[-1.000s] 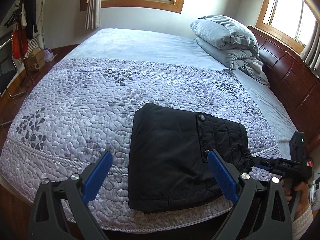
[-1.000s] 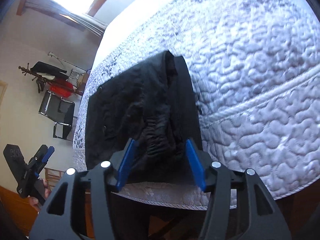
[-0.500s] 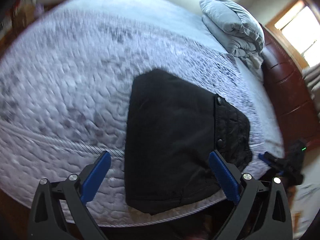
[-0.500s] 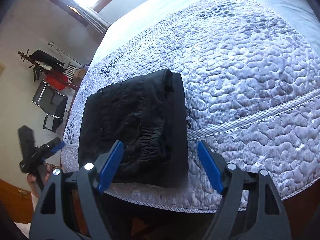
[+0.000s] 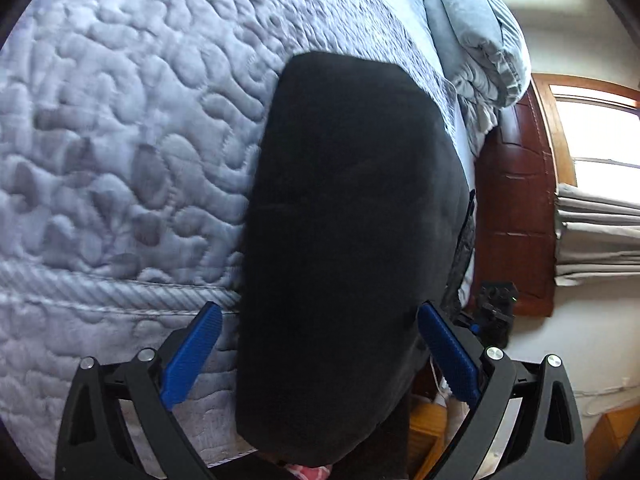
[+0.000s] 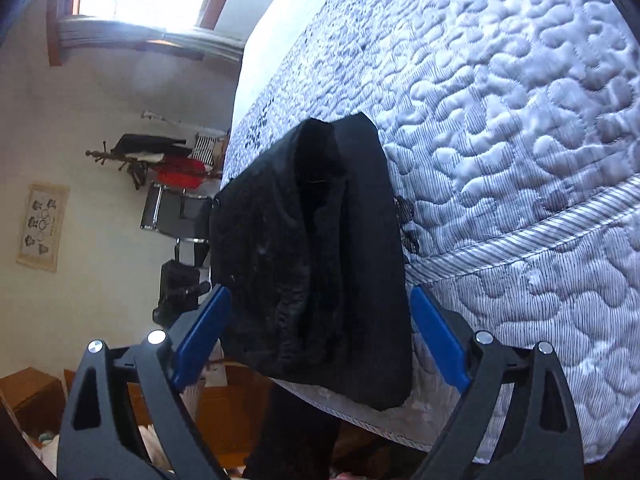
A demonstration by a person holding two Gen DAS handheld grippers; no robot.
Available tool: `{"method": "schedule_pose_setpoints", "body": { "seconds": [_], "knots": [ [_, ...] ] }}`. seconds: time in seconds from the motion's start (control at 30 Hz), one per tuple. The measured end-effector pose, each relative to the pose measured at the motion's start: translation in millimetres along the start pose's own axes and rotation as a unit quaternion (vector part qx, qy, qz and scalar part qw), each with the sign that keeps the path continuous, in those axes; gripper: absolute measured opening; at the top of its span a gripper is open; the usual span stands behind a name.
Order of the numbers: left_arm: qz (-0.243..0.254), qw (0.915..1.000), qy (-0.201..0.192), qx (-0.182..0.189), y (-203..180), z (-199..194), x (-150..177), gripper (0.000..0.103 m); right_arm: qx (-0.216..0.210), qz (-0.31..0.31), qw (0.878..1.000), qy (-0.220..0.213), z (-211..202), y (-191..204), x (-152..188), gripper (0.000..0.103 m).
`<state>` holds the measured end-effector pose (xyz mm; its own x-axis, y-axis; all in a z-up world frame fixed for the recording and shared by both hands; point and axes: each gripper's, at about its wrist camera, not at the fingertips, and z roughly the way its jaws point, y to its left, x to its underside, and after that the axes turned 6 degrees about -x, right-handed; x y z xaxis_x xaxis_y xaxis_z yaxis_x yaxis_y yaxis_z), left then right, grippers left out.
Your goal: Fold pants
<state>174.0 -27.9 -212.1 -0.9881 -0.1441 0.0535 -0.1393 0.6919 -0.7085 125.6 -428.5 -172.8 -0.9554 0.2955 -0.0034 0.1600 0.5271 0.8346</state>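
Note:
The black pants (image 5: 352, 220) lie folded into a compact block at the near edge of the bed. In the left wrist view my left gripper (image 5: 320, 356) is open, its blue pads on either side of the block's near end without pressing it. The right wrist view shows the pants (image 6: 312, 248) from their layered waistband side. My right gripper (image 6: 320, 334) straddles that end with its jaws opening, pads just beside the cloth. The right gripper (image 5: 494, 312) appears past the pants' right edge, and the left gripper (image 6: 180, 292) shows dark at the pants' left.
A grey quilted bedspread (image 5: 120, 140) covers the bed (image 6: 520, 120). A folded light-blue duvet (image 5: 480, 40) lies by the dark wooden headboard (image 5: 516, 208). A coat rack with clothes (image 6: 160, 160) and a chair (image 6: 176, 212) stand beyond the bed's far side.
Both grippers came down and closer to the pants, which now fill more of each view. The right jaws widened from holding the waistband end to standing beside it. The left view rolled.

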Motion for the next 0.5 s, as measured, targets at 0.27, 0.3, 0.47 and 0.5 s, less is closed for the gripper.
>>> {"method": "schedule_pose_setpoints", "body": {
  "seconds": [0.27, 0.3, 0.47, 0.5],
  "knots": [
    [0.003, 0.9983, 0.036, 0.046, -1.1, 24.4, -13.1, 0.099, -0.020, 0.017, 0.999, 0.030, 15.2, -24.8, -7.7, 0.092],
    [0.002, 0.9980, 0.039, 0.050, -0.3, 26.7, -14.1, 0.099, -0.021, 0.019, 0.999, 0.033, 16.9, -27.1, -8.5, 0.092],
    [0.000, 0.9961, 0.056, 0.069, -0.2, 36.9, -21.8, 0.099, -0.036, 0.020, 0.998, 0.044, 27.3, -31.3, -13.5, 0.096],
    [-0.001, 0.9957, 0.058, 0.071, -4.3, 40.2, -23.8, 0.099, -0.038, 0.021, 0.998, 0.045, 29.2, -31.0, -14.6, 0.096]
  ]
}}
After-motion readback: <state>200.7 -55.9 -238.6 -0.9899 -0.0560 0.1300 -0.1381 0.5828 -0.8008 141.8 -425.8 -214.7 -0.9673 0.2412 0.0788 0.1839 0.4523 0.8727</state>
